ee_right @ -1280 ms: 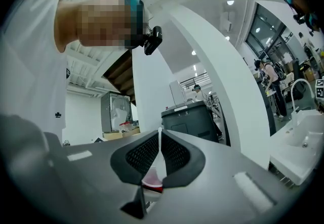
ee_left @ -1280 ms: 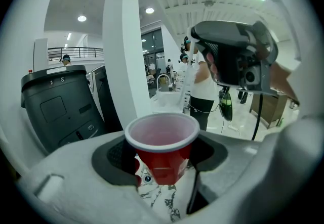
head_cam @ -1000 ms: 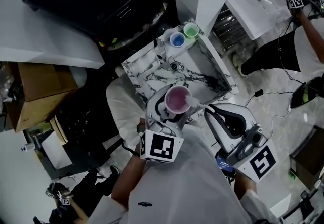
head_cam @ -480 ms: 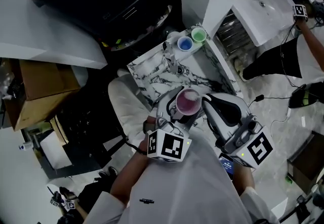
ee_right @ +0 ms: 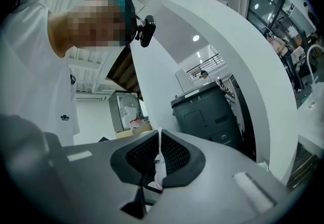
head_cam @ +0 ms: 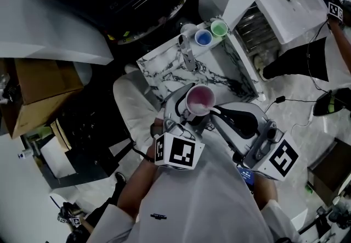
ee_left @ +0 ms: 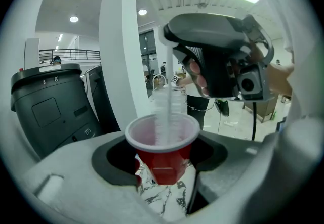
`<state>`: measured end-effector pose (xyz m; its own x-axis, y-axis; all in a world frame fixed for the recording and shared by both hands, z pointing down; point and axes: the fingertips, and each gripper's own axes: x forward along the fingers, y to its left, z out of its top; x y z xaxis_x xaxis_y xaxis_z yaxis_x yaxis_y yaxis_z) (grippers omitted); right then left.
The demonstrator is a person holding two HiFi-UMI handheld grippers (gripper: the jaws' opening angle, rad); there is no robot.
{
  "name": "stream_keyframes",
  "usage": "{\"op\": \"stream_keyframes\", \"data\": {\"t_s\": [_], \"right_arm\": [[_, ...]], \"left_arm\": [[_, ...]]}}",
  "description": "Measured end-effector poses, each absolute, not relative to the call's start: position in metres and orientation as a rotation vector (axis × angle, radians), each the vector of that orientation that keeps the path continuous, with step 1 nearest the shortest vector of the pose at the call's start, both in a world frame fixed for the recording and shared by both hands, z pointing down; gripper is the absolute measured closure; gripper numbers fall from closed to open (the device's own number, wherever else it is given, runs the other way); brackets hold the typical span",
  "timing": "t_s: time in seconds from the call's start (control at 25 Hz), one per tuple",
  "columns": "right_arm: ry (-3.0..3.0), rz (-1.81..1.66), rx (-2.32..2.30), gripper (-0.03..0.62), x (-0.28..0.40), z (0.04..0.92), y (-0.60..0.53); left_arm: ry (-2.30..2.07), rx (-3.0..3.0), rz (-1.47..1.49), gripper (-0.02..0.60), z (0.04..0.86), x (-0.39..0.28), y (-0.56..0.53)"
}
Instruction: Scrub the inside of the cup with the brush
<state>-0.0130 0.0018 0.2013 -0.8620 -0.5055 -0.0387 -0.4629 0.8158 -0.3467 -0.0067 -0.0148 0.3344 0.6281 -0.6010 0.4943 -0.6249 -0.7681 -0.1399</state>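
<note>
Step in hand: scrubbing, judged to be under way, since the brush [ee_left: 165, 109] stood bristles-down inside the cup [ee_left: 162, 139].
Left gripper [ee_left: 164, 177]: its jaws were clamped on the cup's red body below the rim, and the cup was upright with its mouth up.
Right gripper [ee_right: 158, 167]: its jaws were pinched on the brush's thin stem.
Cup location: held in the air over the near edge of the marbled basin [head_cam: 164, 74], close in front of the person.
Brush relative to right gripper: the stem was caught between the jaws. The bristle head projected beyond them and down through the cup mouth. The gripper body hung just above and beside the rim.
Bristle depth: contact with the cup floor could not be confirmed.
Recommended practice: hold the cup steady with the left gripper and let the right gripper do the work. Sweep the bristles around the wall and down to the bottom, keeping the stem near the cup's axis.
Hazard: the cup looked thin-walled, so a hard sideways push could buckle it or lever it out of the jaws.
</note>
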Motion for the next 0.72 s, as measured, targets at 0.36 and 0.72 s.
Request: {"op": "stream_keyframes", "data": {"t_s": [0.36,0.72], "right_arm": [[2.937,-0.505,-0.833,0.572,-0.01,0.213,0.01],[2.897,-0.473,-0.941,0.572,-0.015,0.212,-0.006]], "left_arm": [[-1.088,2.757,0.801,0.284,0.332,-0.028,-0.009],[-1.063,2.776,0.79,0.285,0.332,-0.027,0.006]]}}
